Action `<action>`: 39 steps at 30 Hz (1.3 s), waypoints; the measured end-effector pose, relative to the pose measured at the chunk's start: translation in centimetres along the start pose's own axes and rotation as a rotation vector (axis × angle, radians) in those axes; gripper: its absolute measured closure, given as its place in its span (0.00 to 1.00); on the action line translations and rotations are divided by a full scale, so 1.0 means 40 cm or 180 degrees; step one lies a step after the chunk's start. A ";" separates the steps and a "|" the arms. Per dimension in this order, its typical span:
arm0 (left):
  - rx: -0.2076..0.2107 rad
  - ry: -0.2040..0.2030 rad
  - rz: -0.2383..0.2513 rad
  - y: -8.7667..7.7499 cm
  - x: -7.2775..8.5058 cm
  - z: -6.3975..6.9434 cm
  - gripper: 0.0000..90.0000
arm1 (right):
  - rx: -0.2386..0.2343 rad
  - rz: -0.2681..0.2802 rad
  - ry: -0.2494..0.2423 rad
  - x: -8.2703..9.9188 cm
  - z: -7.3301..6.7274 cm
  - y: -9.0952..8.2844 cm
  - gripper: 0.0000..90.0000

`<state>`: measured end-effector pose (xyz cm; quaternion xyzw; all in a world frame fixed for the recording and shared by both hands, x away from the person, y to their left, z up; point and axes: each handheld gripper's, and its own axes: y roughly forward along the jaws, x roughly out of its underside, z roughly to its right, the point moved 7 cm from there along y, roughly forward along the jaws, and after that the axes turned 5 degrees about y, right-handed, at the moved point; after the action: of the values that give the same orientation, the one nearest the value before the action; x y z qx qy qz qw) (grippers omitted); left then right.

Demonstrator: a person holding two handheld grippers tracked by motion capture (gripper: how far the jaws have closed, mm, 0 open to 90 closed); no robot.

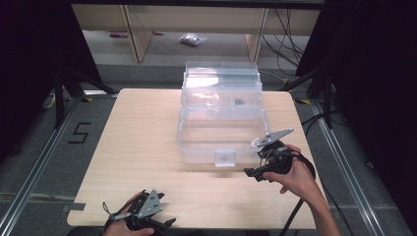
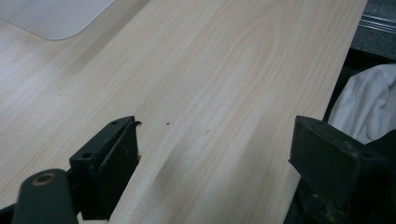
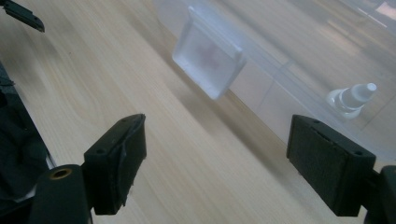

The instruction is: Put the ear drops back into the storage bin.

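Observation:
A clear plastic box [image 1: 221, 132] with stepped tiers stands in the middle of the wooden table [image 1: 137, 147], its front latch [image 1: 225, 158] facing me. My right gripper [image 1: 258, 164] is held just off the box's front right corner, open and holding nothing. In the right gripper view the right gripper [image 3: 219, 158] has its jaws wide apart above the tabletop, with the latch [image 3: 208, 58] ahead of them. A small clear dropper bottle [image 3: 352, 98] lies inside the box wall [image 3: 299, 60]. My left gripper [image 1: 162, 223] rests at the table's near edge, and in its own view the left gripper [image 2: 219, 154] is open over bare wood.
A small dark item [image 1: 239, 102] sits in an upper tier of the box. A corner of the box [image 2: 51, 18] appears far off in the left gripper view, and white cloth [image 2: 369, 102] lies beyond the table edge. Black stands and cables flank the table.

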<state>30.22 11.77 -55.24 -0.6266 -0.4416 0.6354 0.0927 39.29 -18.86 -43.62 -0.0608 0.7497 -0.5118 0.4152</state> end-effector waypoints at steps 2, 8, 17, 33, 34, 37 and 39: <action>-0.0001 -0.0001 0.0001 0.000 0.000 0.000 0.17 | 0.0024 0.0004 -0.0020 0.004 0.001 0.001 0.23; -0.0002 -0.0002 0.0003 0.000 0.000 0.000 0.17 | -0.0012 0.0001 -0.0002 0.017 -0.006 0.010 0.22; 0.0000 0.0000 -0.0001 0.000 0.000 0.000 0.17 | -0.0016 0.0062 -0.0075 0.029 -0.008 0.016 0.22; 0.0002 0.0005 -0.0008 0.000 0.000 0.001 0.17 | -0.0024 0.0105 -0.0141 0.069 -0.008 0.037 0.22; 0.0003 0.0005 -0.0008 0.000 0.000 0.001 0.17 | -0.0032 0.0099 -0.0167 0.071 -0.006 0.037 0.22; 0.0001 0.0006 -0.0008 0.000 0.000 0.001 0.17 | -0.0027 0.0127 -0.0100 0.077 -0.013 0.038 0.22; 0.0002 0.0006 -0.0008 0.000 0.000 0.001 0.17 | -0.0041 0.0125 -0.0167 0.080 -0.011 0.039 0.22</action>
<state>30.19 11.76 -55.26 -0.6266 -0.4421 0.6348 0.0940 37.42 -19.47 -46.63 -0.0621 0.7428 -0.4970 0.4443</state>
